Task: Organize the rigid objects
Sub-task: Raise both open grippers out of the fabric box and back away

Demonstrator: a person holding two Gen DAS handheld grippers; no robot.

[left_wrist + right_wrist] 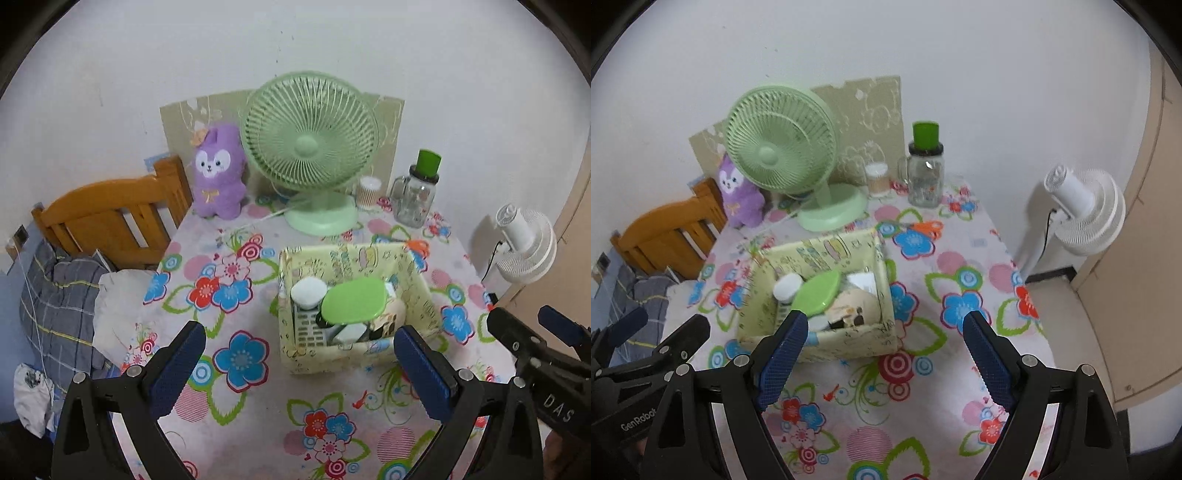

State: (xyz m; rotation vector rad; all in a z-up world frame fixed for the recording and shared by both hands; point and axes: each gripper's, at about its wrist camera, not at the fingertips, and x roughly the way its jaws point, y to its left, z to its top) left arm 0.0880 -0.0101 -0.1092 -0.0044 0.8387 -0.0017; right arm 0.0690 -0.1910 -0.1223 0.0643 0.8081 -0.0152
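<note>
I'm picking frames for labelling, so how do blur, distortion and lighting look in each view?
Left wrist view: sharp; fisheye bends the wooden headboard, dark vignette in the corners, soft even light, faint shadow beside the white fan. Right wrist view: slightly softer, the green fan a little smeared; same corner vignette, the door edge bowed.

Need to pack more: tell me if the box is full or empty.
Nearly full: the box holds a green lid, a white cap and more.
</note>
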